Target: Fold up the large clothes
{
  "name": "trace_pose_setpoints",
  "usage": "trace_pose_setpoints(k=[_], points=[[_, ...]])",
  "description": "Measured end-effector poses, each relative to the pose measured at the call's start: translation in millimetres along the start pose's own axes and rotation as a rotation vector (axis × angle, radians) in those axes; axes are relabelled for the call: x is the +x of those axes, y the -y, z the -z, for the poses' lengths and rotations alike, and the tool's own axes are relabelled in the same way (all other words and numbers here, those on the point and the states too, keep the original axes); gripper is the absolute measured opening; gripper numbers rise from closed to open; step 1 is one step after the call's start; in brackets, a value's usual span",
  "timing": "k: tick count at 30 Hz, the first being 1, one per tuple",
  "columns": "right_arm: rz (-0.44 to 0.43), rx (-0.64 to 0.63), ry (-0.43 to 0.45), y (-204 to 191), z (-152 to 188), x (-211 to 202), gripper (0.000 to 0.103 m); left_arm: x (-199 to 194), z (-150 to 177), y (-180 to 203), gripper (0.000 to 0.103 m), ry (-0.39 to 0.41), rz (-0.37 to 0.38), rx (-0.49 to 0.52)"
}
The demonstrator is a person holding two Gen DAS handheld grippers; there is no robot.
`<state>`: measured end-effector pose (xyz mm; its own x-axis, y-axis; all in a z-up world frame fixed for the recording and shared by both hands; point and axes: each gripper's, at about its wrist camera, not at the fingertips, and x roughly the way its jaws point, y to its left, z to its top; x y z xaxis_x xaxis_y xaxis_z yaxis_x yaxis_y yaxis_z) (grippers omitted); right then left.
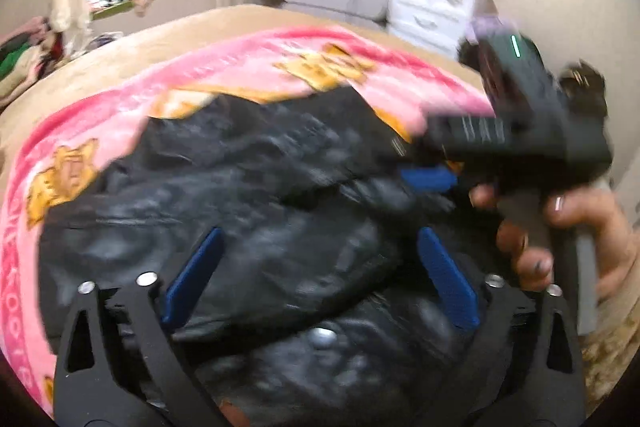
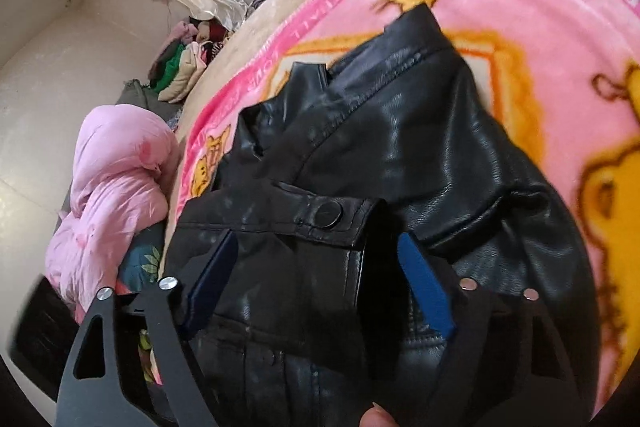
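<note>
The left gripper is spread wide over the black jacket. The right gripper is spread too, over the jacket's snap tab. The jacket lies on the pink blanket, pink showing around its edges.

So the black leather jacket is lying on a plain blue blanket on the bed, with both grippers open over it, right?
Not quite: the blanket is pink with yellow cartoon animals, not plain blue, as the right wrist view shows. The rest holds: the black leather jacket lies on it, with the left gripper and right gripper open over it.
</note>
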<state>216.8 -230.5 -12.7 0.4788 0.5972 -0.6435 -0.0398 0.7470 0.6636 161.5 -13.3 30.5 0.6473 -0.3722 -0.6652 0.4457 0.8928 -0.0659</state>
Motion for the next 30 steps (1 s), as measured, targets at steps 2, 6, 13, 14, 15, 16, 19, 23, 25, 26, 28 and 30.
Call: trace_pose_setpoints(k=[2, 6, 13, 14, 15, 16, 19, 23, 25, 26, 28, 30], points=[[-0.013, -0.004, -0.003, -1, 1, 6, 0.066, -14, -7, -33, 0.094, 0.041, -0.066, -0.080], [-0.021, -0.040, 0.007, -11, -2, 17, 0.022, -37, -6, -108, 0.094, 0.075, -0.213, -0.329], [0.087, -0.419, 0.133, -84, -3, -5, 0.017, -67, 25, -199, 0.091, 0.139, -0.286, -0.693], [0.099, -0.485, 0.151, -98, -4, -10, 0.017, -67, 27, -205, 0.087, 0.142, -0.281, -0.716], [0.106, -0.521, 0.161, -106, -5, -13, 0.017, -66, 30, -210, 0.072, 0.146, -0.274, -0.742], [0.115, -0.546, 0.168, -111, -7, -16, 0.017, -63, 31, -213, 0.055, 0.146, -0.265, -0.756], [0.157, -0.606, 0.187, -121, -16, -24, 0.016, -52, 33, -210, 0.025, 0.140, -0.241, -0.753], [0.191, -0.642, 0.203, -122, -30, -30, 0.015, -25, 30, -197, 0.007, 0.078, -0.203, -0.692], [0.198, -0.652, 0.209, -121, -33, -32, 0.015, -10, 30, -186, 0.005, 0.030, -0.198, -0.659], [0.205, -0.658, 0.212, -120, -35, -32, 0.014, 2, 32, -180, 0.005, -0.015, -0.193, -0.643], [0.220, -0.668, 0.225, -118, -38, -32, 0.014, 22, 40, -173, 0.005, -0.087, -0.165, -0.642], [0.213, -0.665, 0.218, -117, -41, -31, 0.013, 39, 48, -171, 0.005, -0.143, -0.129, -0.647]])
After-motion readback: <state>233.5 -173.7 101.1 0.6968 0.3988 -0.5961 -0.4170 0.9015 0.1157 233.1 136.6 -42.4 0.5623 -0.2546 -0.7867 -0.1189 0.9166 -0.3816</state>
